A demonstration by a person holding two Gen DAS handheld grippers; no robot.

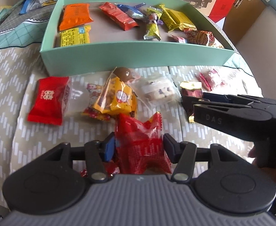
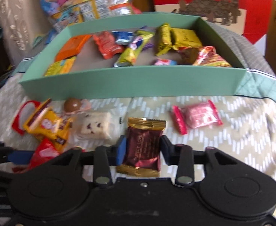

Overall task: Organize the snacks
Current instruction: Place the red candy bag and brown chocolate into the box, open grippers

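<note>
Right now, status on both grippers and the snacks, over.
Left gripper clamped on red packet. Right gripper clamped on maroon-gold packet. Green box ahead, path clear.

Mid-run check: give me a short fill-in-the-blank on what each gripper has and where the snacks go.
1. The left gripper has a crinkly ___ plastic snack packet between its fingers.
2. The right gripper closes around a maroon-and-___ foil packet.
3. Sorted snacks lie in the shallow ___ cardboard box.

Missing words: red; gold; green
</note>
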